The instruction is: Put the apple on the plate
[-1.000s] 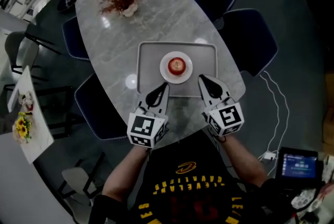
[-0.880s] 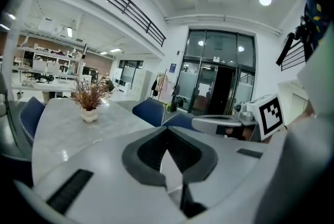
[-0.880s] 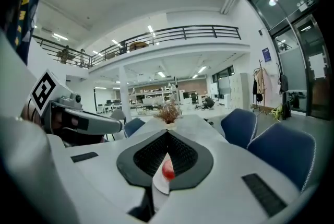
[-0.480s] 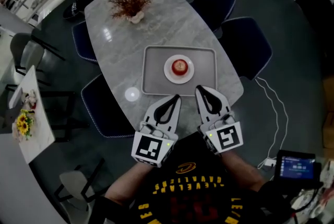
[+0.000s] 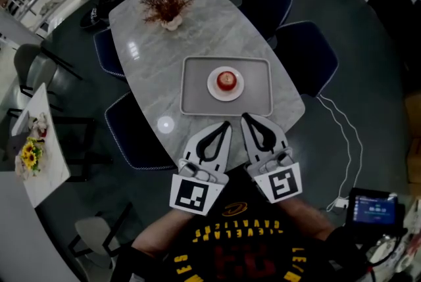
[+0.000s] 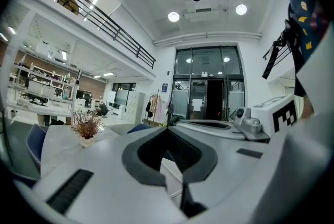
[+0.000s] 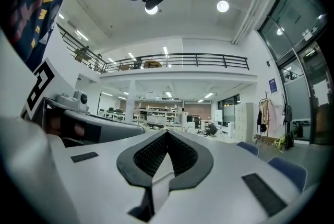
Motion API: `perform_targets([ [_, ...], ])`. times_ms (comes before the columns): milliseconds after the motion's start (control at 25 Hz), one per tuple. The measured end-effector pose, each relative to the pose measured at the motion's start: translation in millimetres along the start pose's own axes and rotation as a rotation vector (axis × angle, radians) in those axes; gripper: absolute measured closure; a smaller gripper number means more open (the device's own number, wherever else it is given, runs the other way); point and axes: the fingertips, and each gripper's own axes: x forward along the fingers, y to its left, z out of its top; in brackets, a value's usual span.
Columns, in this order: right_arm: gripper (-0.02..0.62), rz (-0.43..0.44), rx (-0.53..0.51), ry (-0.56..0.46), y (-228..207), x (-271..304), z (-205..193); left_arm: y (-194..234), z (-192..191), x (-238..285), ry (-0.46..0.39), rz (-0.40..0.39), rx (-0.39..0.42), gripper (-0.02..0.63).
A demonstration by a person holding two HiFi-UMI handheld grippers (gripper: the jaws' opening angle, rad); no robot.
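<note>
Left gripper (image 5: 224, 124) and right gripper (image 5: 245, 117) are held near the body, each with jaws pressed together, nothing between them. Beyond, the red apple (image 5: 225, 80) sits on the white plate (image 5: 214, 89), on a grey tray (image 5: 194, 100). Farthest along the marble table (image 5: 148, 54) stands a dried-branch arrangement (image 5: 164, 4).

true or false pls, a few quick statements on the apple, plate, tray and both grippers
1. The apple sits on the plate. True.
2. The plate stands on the bare table, beside the tray. False: it stands on the tray.
3. The left gripper holds the apple. False: its jaws are shut on nothing, apart from the apple.
4. The right gripper is shut and empty. True.
5. A dried plant stands at the table's far end. True.
</note>
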Motion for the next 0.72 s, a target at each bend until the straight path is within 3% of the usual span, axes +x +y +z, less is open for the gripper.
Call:
perform_targets([
  [720,0.589,-0.012,-0.03,-0.043,3,-3,12,-4,11,-6,-0.059,-0.022,0.066,0.604],
])
